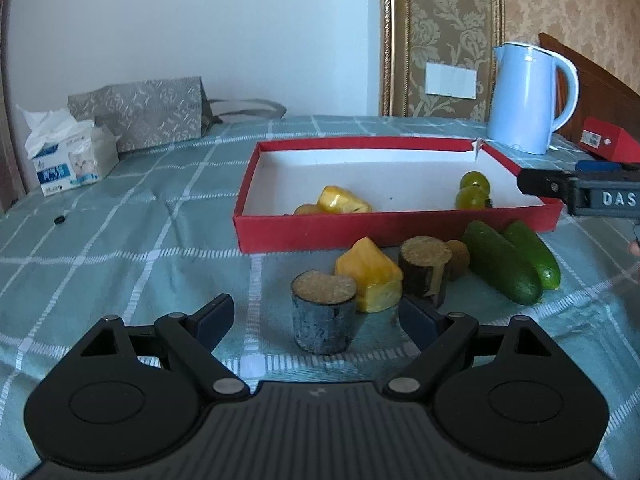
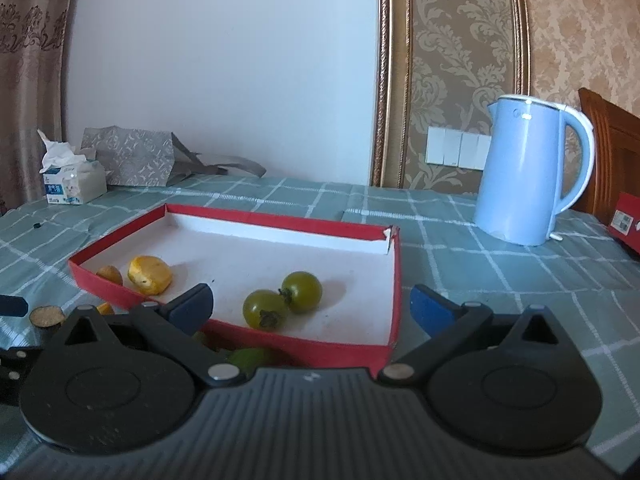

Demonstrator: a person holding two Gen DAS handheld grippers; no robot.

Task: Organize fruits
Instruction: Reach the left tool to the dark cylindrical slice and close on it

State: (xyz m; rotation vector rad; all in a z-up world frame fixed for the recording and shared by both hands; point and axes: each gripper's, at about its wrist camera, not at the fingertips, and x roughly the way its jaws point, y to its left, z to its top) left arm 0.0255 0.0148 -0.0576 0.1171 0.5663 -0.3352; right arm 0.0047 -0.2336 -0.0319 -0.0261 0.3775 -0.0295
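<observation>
The left hand-held gripper (image 1: 316,312) is hovering low over the tabletop (image 1: 120,264) with its jaws spread and empty; a stubby dark cylinder (image 1: 324,312) is standing upright right in the gap, its long axis vertical, neither pad touching it; a yellow chunk (image 1: 370,276) is sitting just beyond it, a second cylinder (image 1: 426,268) and two cucumbers (image 1: 512,264) further right, all near the red box (image 1: 392,228). The right hand-held gripper (image 2: 312,306) is also spread wide and holding nothing, pointing over the box's near right corner at two green tomatoes (image 2: 284,298) lying inside; the left hand is likely the nearer to the loose pieces.
</observation>
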